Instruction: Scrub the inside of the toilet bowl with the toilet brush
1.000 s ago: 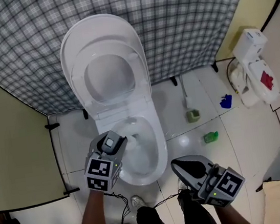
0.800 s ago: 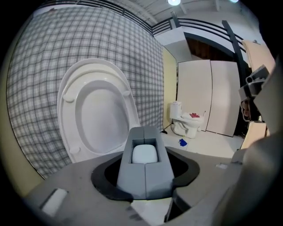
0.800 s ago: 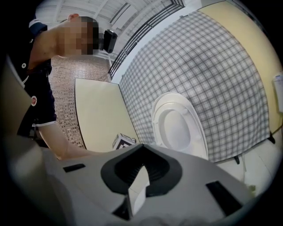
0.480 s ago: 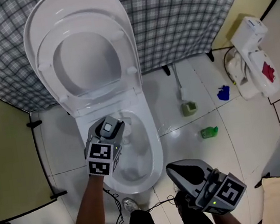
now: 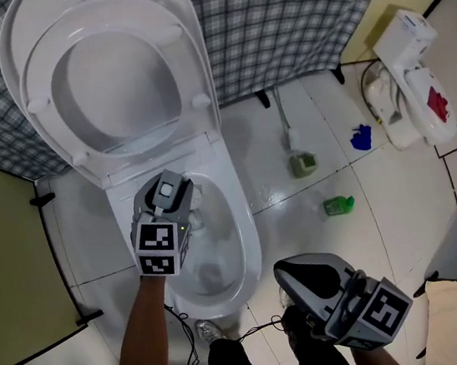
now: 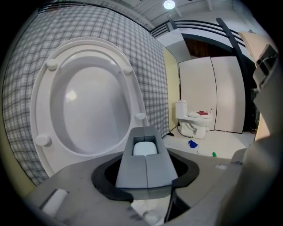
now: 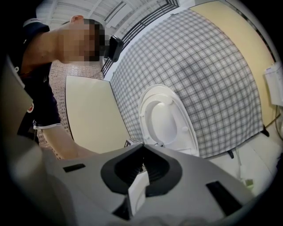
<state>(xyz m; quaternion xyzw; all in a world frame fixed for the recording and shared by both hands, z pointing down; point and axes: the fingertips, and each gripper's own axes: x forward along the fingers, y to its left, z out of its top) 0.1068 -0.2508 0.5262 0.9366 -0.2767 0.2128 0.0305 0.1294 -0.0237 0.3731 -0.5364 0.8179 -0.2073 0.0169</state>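
l gripper over toilet bowl, fingers clamped on toilet brush: pale handle end sits btwn the finger tips, bristly head just below them inside bowl. r gripper beside bowl, well apart from brush, fingers together, nothing btwn

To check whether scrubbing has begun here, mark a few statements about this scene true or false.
1. The toilet seat is raised. True.
2. The left hand-held gripper holds the toilet brush. False: the brush stands in its holder on the floor, right of the toilet.
3. The left hand-held gripper is over the bowl. True.
4. A green bottle sits on the bowl's rim. False: it is on the floor tiles.
5. The right hand-held gripper is inside the bowl. False: it is beside the toilet.
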